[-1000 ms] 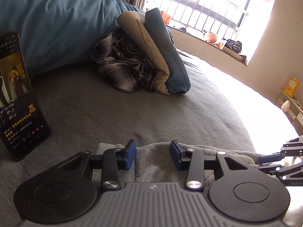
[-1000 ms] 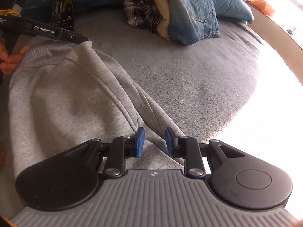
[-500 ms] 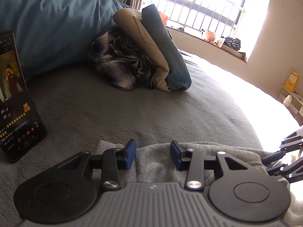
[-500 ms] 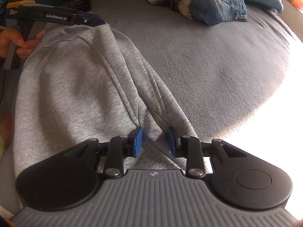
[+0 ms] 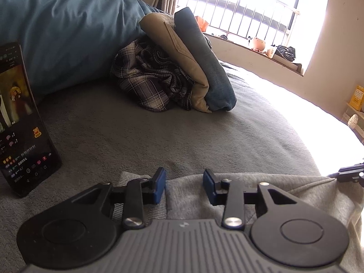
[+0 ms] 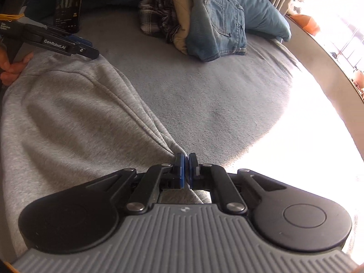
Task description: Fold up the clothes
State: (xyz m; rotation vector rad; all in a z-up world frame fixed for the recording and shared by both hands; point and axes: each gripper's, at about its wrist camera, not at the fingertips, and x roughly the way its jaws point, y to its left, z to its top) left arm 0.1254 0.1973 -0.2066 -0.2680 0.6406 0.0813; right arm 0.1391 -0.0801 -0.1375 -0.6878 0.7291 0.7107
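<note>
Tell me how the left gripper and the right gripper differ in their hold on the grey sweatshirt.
1. The right gripper has its jaws pinched shut on an edge of the grey sweatshirt; the left gripper has its jaws apart and closing, fabric between them.
2. Cloth bunches into tight folds at the right gripper; at the left gripper it lies flat.
Shared: both have blue pads and work the same garment on the grey bed.

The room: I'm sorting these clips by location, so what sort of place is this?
Most likely a bedroom at home. The work surface looks like a bed with a grey blanket, a big blue pillow lies at its head, and a barred window lights it. Folded clothes wait by the pillow.
</note>
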